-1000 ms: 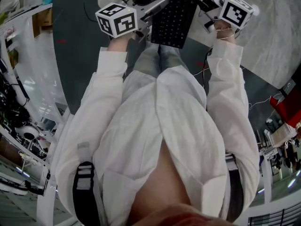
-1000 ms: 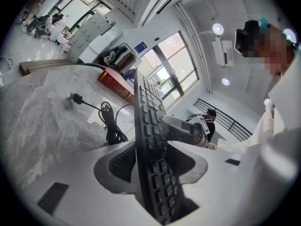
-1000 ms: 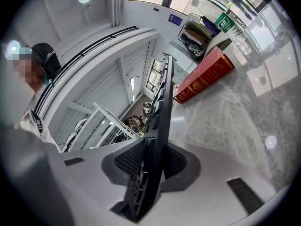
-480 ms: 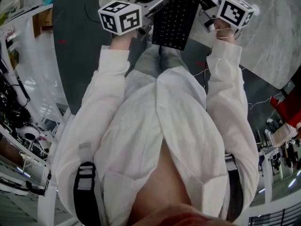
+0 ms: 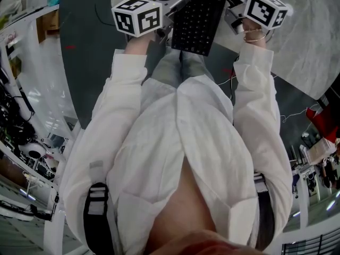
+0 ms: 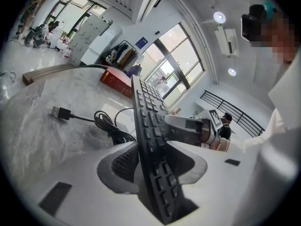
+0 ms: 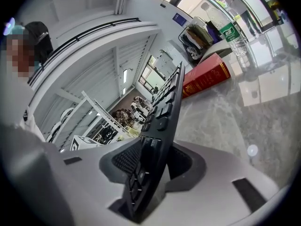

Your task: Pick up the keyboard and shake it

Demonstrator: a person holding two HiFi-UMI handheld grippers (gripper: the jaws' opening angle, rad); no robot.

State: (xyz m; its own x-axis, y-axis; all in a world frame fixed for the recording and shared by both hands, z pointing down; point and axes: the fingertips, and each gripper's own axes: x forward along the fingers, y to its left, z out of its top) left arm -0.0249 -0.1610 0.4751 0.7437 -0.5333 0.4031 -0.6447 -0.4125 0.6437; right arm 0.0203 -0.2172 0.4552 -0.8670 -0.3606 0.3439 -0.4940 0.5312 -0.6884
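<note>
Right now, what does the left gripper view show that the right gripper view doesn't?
Left gripper view only: a USB plug and a coiled black cable lying on the marble table.
Right gripper view only: a water bottle with a green label.
Both: the keyboard seen edge-on, and the red book lying on the table.

I see a grey marble-look table [image 6: 33, 126]. On it: a black USB cable [image 6: 101, 124], loosely coiled with its plug end lying free, a red book [image 7: 207, 76] lying flat, a clear water bottle [image 7: 235, 44] upright near the book, and white sheets [image 7: 270, 86] beside them.
</note>
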